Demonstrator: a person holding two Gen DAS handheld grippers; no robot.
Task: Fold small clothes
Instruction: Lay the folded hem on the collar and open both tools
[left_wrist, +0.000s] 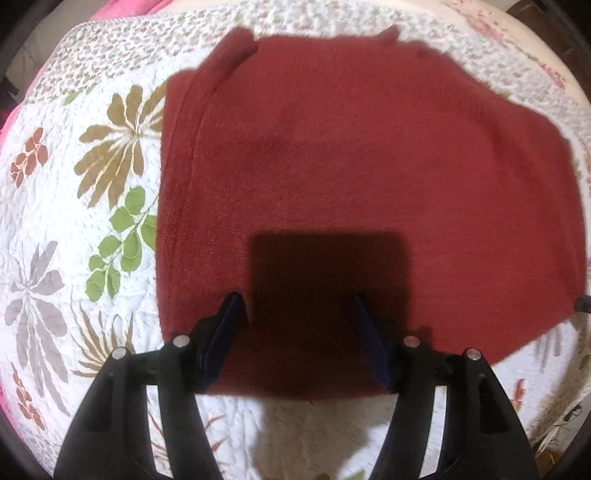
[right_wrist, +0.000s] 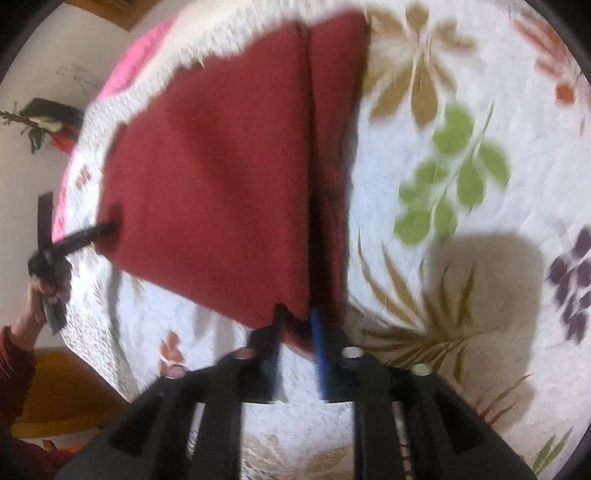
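Note:
A dark red knit garment (left_wrist: 369, 177) lies spread on a floral quilt, with a folded strip along its left side. My left gripper (left_wrist: 297, 310) hovers open over the garment's near edge and casts a square shadow on it; nothing is between its fingers. In the right wrist view the red garment (right_wrist: 221, 177) shows a long crease. Its near corner sits between the narrow-set fingers of my right gripper (right_wrist: 296, 323), which is shut on it. The left gripper (right_wrist: 79, 221), held by a hand, is at the garment's far left corner.
The white quilt (left_wrist: 74, 206) with leaf and flower prints covers the bed. A pink blanket (right_wrist: 129, 66) lies at its far edge. A hand and red sleeve (right_wrist: 18, 354) are at the lower left, near an orange-brown surface (right_wrist: 62, 391). A pale wall lies beyond.

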